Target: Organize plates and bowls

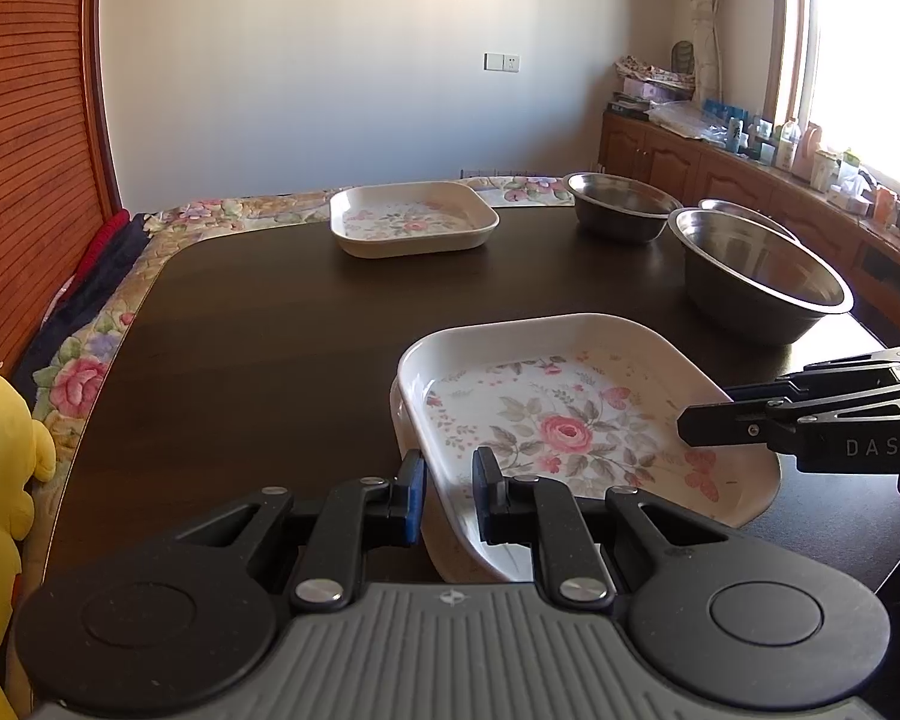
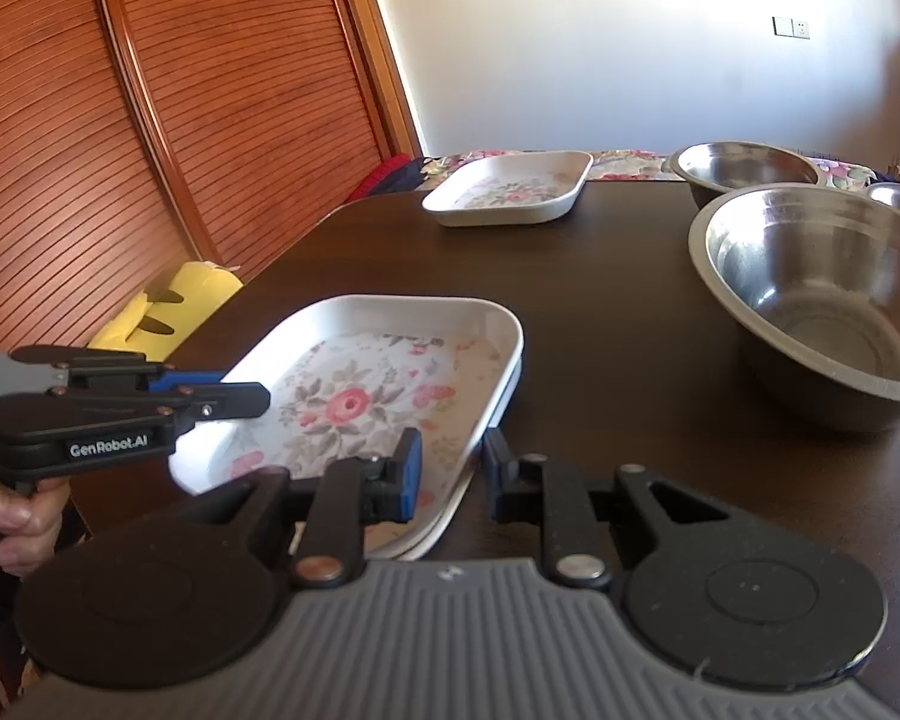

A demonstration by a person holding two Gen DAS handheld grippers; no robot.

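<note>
A square white plate with a rose print lies near the front of the dark table, on top of another plate whose rim shows beneath it. My left gripper is shut on the top plate's left rim. My right gripper is shut on its right rim. A second floral plate sits at the far side. On the right stand three steel bowls: a large near one, a far one and one mostly hidden.
A yellow plush toy lies left of the table on floral bedding. A slatted wooden door fills the left side. A cabinet counter crowded with bottles runs under the window at right. A person's hand holds the left gripper.
</note>
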